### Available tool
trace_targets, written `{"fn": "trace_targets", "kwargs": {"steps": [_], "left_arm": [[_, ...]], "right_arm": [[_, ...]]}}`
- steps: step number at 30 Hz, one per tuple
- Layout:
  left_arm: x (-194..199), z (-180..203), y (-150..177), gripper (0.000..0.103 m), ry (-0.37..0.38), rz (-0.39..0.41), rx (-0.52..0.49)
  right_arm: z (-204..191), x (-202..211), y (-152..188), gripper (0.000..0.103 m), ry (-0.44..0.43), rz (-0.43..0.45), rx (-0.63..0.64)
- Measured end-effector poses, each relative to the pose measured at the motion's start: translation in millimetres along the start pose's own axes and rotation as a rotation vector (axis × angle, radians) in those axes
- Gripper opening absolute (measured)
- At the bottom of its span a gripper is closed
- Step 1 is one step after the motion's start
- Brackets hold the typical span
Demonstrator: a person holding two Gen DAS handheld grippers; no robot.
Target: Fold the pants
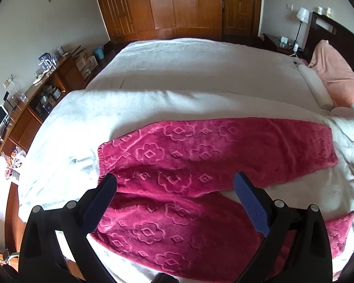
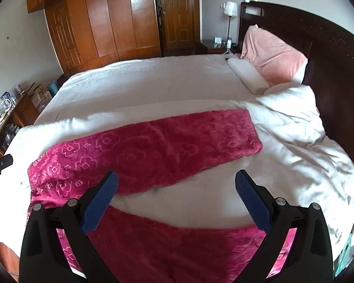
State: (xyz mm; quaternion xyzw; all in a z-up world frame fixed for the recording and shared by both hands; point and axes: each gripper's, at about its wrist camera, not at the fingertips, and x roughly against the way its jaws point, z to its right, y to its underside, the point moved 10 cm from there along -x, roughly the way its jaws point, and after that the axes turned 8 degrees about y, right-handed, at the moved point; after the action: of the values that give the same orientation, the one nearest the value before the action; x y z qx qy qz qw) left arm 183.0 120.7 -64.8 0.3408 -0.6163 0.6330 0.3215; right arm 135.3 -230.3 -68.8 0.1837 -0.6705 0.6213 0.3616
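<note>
Magenta fleece pants (image 1: 177,165) with an embossed flower pattern lie spread flat on the white duvet (image 1: 129,108), waistband to the left, two legs splayed to the right. My left gripper (image 1: 175,184) is open and empty above the waist and crotch area. In the right wrist view the pants (image 2: 153,151) show both legs with a strip of duvet (image 2: 188,198) between them. My right gripper (image 2: 177,181) is open and empty above that strip, over the near leg. The left gripper's tip (image 2: 2,161) shows at the left edge.
A pink pillow (image 2: 271,54) and white bolster (image 2: 247,75) lie by the dark headboard (image 2: 330,54). A wooden wardrobe (image 2: 106,23) stands beyond the bed. A cluttered wooden sideboard (image 1: 28,108) runs along the left wall. A lamp (image 2: 230,11) stands on a nightstand.
</note>
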Motion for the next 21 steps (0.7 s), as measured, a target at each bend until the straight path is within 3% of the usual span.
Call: {"fn": "trace_targets", "kwargs": {"steps": [6, 14, 21], "left_arm": [[-39.8, -27.6, -11.4, 0.098, -0.005, -0.039, 0.014], [-128.9, -91.5, -9.1, 0.098, -0.023, -0.156, 0.072], [-207.1, -142.5, -11.6, 0.098, -0.046, -0.211, 0.031]], "right_arm": [[-26.3, -33.3, 3.6, 0.100, 0.002, -0.059, 0.011], [-70.8, -75.9, 16.4, 0.100, 0.000, -0.146, 0.054], [-91.7, -104.7, 35.8, 0.100, 0.024, -0.232, 0.074]]}}
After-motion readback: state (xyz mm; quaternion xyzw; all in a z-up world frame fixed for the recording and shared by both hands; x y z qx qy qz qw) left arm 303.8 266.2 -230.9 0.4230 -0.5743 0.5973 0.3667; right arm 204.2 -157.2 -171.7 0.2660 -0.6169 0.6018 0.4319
